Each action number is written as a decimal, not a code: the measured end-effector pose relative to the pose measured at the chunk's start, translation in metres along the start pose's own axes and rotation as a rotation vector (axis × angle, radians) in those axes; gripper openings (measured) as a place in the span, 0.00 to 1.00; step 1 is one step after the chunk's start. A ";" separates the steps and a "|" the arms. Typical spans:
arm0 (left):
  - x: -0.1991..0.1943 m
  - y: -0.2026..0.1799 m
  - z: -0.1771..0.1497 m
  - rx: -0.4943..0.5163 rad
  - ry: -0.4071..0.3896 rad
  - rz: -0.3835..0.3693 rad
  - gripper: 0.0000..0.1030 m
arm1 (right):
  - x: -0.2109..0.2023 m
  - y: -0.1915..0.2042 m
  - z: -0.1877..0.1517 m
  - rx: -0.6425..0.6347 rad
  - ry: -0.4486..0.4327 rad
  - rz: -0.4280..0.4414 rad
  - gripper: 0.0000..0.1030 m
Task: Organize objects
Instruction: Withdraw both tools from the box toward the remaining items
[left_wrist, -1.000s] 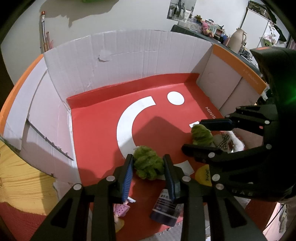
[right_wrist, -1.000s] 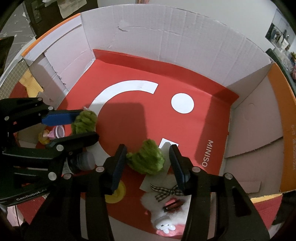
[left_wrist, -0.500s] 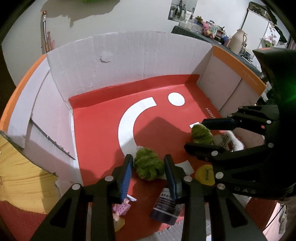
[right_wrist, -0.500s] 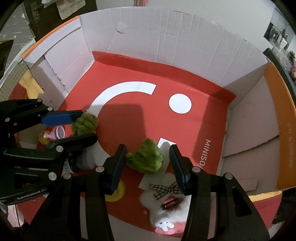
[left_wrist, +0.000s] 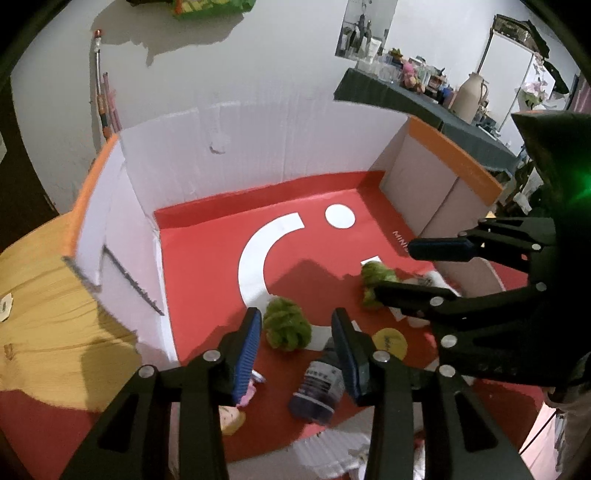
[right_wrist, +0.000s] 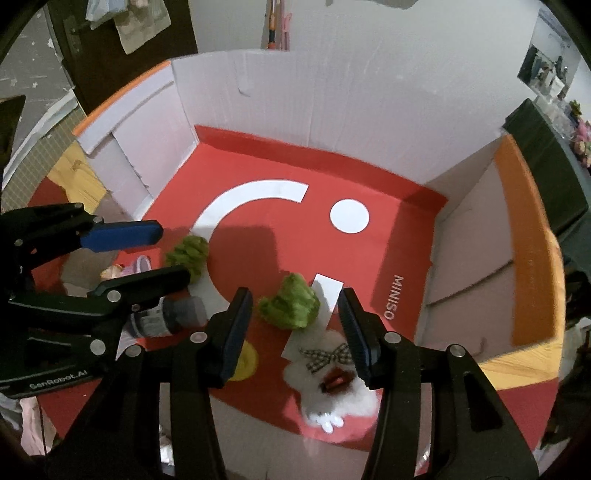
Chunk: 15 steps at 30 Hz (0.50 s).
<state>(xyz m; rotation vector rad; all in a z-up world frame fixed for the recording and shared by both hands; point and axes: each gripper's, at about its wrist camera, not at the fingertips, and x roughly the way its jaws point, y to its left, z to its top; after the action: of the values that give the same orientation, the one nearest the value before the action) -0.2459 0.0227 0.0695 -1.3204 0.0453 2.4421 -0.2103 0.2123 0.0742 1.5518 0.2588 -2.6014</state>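
Observation:
Two green fuzzy balls lie on the red floor of an open cardboard box (left_wrist: 258, 147). One ball (left_wrist: 287, 323) lies below and between the open fingers of my left gripper (left_wrist: 297, 350); it also shows in the right wrist view (right_wrist: 188, 254). The other ball (right_wrist: 290, 306) lies below my open right gripper (right_wrist: 295, 325) and also shows in the left wrist view (left_wrist: 376, 275). Both grippers are raised above the balls and hold nothing.
On the box floor lie a dark bottle (left_wrist: 319, 384), a yellow disc (left_wrist: 389, 338), a white plush with a checked bow (right_wrist: 332, 373) and a small pink doll (right_wrist: 136, 266). White box walls with orange flaps (right_wrist: 524, 236) surround the floor. A wooden surface (left_wrist: 48, 295) lies left.
Both grippers have lifted up and back from the green balls, which stay on the box floor. The jaws remain open.

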 end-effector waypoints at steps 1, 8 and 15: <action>-0.006 -0.001 -0.002 -0.006 -0.014 0.004 0.43 | -0.008 -0.001 -0.005 0.002 -0.013 -0.002 0.49; -0.045 -0.009 -0.018 -0.024 -0.104 0.027 0.54 | -0.034 0.013 -0.009 0.038 -0.118 0.021 0.60; -0.090 -0.024 -0.040 -0.011 -0.228 0.068 0.69 | -0.085 0.018 -0.002 0.045 -0.266 0.018 0.72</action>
<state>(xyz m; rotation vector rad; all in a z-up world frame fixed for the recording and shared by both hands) -0.1606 0.0103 0.1237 -1.0525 0.0182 2.6378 -0.1652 0.1948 0.1462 1.1934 0.1628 -2.7758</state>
